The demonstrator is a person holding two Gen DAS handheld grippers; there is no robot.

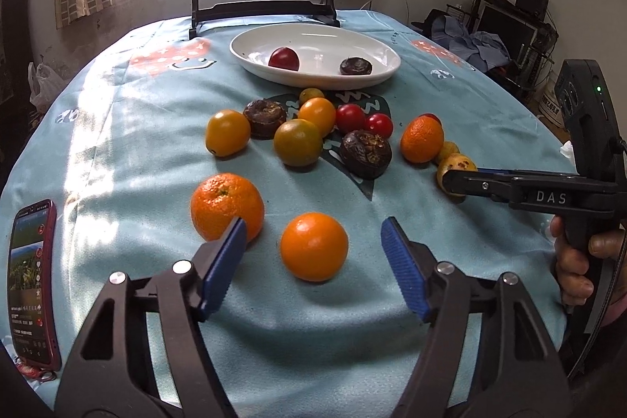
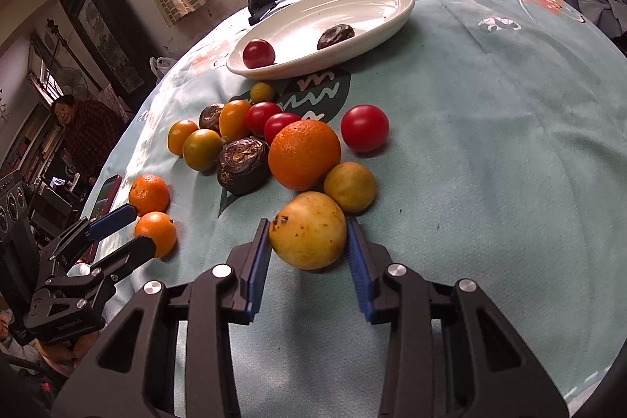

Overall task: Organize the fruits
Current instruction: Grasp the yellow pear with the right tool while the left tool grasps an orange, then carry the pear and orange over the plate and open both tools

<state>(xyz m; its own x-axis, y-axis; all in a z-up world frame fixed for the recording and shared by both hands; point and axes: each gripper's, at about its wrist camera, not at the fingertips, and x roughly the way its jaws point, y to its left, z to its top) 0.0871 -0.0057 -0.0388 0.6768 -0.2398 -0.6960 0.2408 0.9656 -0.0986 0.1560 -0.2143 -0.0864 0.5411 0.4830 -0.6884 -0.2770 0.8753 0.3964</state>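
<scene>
Left wrist view gives us the round table under its pale blue cloth [image 1: 117, 151], and at the far side the white oval plate [image 1: 250, 55] already holding a red tomato [image 1: 284, 58] and a dark, wrinkled fruit [image 1: 356, 66]. Between plate and grippers lies the loose cluster: oranges, yellow-green citrus, cherry tomatoes, more dark fruits, all on the cloth. Down at the left edge, a red phone [image 1: 33, 281] with its screen lit. Now the left gripper [image 1: 313, 245]: jaws apart, straddling a small orange [image 1: 313, 246] with clear gaps on both sides, nothing pressing. A bigger mandarin [image 1: 225, 204] sits just behind the left pad. Over on the right wrist view, the right gripper [image 2: 308, 236] has its blue pads up against both flanks of a spotted yellow fruit [image 2: 308, 229], clamped on it, fruit resting on the cloth.
</scene>
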